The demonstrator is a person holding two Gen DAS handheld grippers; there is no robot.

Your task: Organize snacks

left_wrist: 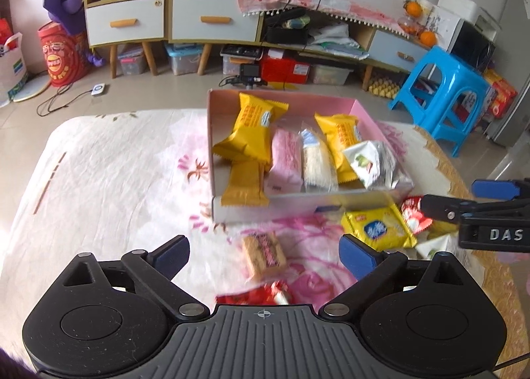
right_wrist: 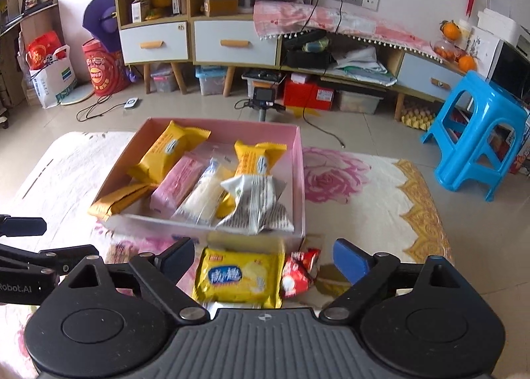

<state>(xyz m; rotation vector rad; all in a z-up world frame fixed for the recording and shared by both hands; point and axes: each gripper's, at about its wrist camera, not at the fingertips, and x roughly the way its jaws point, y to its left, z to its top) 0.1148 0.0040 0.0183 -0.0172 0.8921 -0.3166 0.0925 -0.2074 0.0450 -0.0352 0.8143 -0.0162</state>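
A pink box (left_wrist: pixel 364 114) (right_wrist: pixel 299 160) on the floral tablecloth holds several snack packets: yellow ones (left_wrist: pixel 251 127), a pink one (right_wrist: pixel 175 185), a clear one and a white-silver one (right_wrist: pixel 255 203). My left gripper (left_wrist: pixel 263 254) is open and empty above a small cake in clear wrap (left_wrist: pixel 263 254); a red packet (left_wrist: pixel 265 296) lies just below it. My right gripper (right_wrist: pixel 265 259) is open and empty over a yellow biscuit packet (right_wrist: pixel 238 276) and a red packet (right_wrist: pixel 299 271) in front of the box. The right gripper also shows at the right of the left wrist view (left_wrist: pixel 447 200).
A blue plastic stool (right_wrist: pixel 477 134) stands on the floor to the right of the table. Cabinets (right_wrist: pixel 215 41), storage bins and cables line the far wall. The table's far edge runs just behind the box. A white-green packet (left_wrist: pixel 434 246) lies at the right.
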